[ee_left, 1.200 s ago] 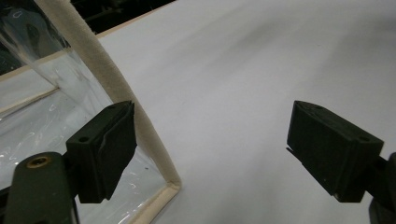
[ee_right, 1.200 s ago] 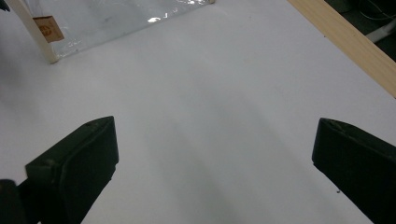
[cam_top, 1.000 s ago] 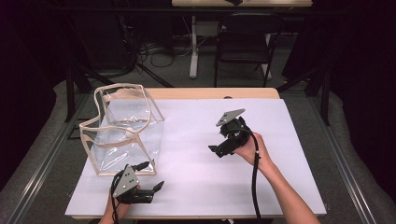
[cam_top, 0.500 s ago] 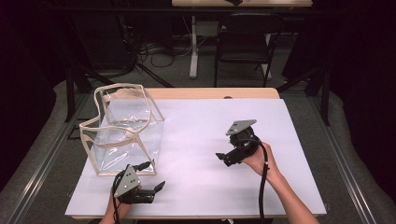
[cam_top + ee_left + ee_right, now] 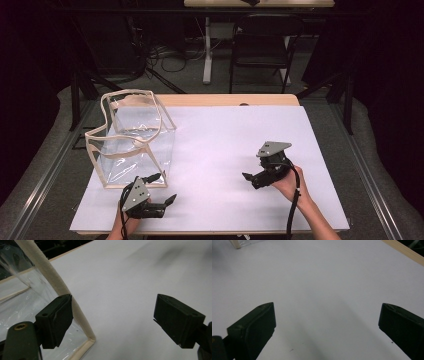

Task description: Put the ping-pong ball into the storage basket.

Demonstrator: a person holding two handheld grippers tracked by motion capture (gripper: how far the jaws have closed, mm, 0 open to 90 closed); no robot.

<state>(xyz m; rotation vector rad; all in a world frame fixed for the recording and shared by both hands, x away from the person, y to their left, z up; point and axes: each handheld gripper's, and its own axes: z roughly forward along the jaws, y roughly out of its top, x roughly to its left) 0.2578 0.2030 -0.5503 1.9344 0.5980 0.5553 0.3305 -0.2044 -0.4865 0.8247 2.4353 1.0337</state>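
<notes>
The left gripper (image 5: 161,192) sits low at the near edge of the white table sheet (image 5: 235,145), its jaws spread wide with nothing between them; just beyond and to its left stands the clear bag (image 5: 135,145), a see-through plastic box with cream trim along its edges, open at the top; in the left gripper view the bag's near bottom corner (image 5: 88,340) lies just ahead of the left-hand jaw, the cream edge strip running up and away behind that jaw, close to it though I cannot tell whether they touch; the other jaw stands well clear over bare sheet. The right gripper (image 5: 255,179) is held in the person's right hand (image 5: 287,182), well apart from the bag and across the sheet from it, pointing toward the left; its jaws too gape wide and grip nothing; in the right gripper view a corner of the bag's trim (image 5: 237,243) peeks in far ahead and to the left of the jaws.
</notes>
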